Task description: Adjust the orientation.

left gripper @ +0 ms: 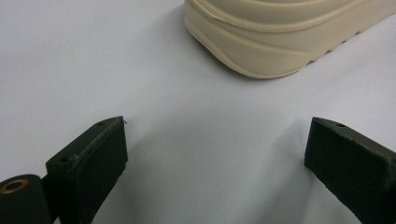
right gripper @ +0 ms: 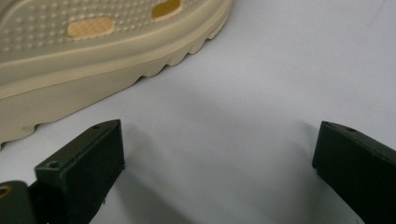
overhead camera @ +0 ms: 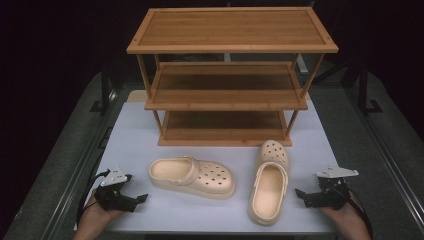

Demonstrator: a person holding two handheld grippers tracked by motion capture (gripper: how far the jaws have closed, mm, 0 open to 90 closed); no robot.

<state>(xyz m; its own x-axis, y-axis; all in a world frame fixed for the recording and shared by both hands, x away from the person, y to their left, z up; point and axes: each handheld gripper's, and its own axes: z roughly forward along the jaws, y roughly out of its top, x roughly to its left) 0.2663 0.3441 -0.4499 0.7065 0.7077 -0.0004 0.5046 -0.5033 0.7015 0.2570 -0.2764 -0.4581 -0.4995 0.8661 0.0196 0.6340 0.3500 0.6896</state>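
Clogs, 2 of them, cream-coloured and perforated, lay on the white table (overhead camera: 130,145) in front of a 3-tier wooden shoe rack (overhead camera: 231,75), which stood at the far side and was the largest thing there. The left clog (overhead camera: 192,177) lay crosswise, toe toward the right; the right clog (overhead camera: 269,181) lay lengthwise, toe toward the rack, close beside the other without touching it.

The left hand-held gripper (overhead camera: 134,196), held in a hand at the near left corner, pointed toward the left clog; in the left gripper view its jaws stood wide apart over bare table, holding nothing, with the clog's sole edge (left gripper: 280,37) ahead of them. The right hand-held gripper (overhead camera: 302,194), held at the near right corner, pointed toward the right clog; in the right gripper view its jaws were likewise spread wide and empty, the clog's ridged sole (right gripper: 93,51) just ahead and to the left.

No brand or writing could be read. Around the table lay grey floor, and the room beyond was dark.
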